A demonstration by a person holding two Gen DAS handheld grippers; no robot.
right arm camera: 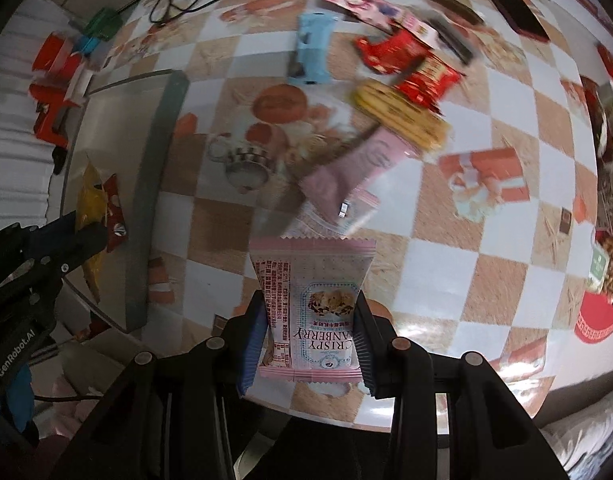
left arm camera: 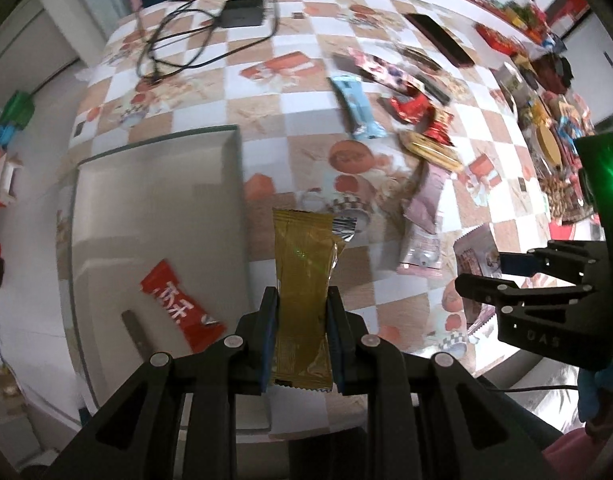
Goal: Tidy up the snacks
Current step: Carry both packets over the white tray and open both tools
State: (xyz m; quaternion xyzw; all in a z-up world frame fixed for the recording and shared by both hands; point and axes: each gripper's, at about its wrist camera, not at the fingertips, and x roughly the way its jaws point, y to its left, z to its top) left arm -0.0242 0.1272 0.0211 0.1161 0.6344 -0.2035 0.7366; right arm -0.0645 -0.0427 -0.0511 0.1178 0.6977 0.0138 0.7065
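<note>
My left gripper (left arm camera: 302, 300) is shut on a long gold snack packet (left arm camera: 302, 280), held above the table just right of a grey tray (left arm camera: 154, 184). A red snack packet (left arm camera: 180, 306) lies in that tray. My right gripper (right arm camera: 310, 320) is shut on a pink-and-white cranberry crisp packet (right arm camera: 312, 304), lifted over the checked tablecloth. The left gripper (right arm camera: 66, 240) shows at the left edge of the right wrist view, over the tray (right arm camera: 154, 184). A pile of loose snacks lies further back: a light blue bar (right arm camera: 312, 50), red packets (right arm camera: 402, 60), a yellow biscuit pack (right arm camera: 398, 114) and a pink packet (right arm camera: 350, 168).
A black charger with tangled cables (left arm camera: 210, 32) lies at the table's far left. A dark phone (left arm camera: 440, 38) rests at the far right. More snack packets (left arm camera: 554, 128) crowd the right edge. The table's front edge (right arm camera: 426, 420) runs close below the grippers.
</note>
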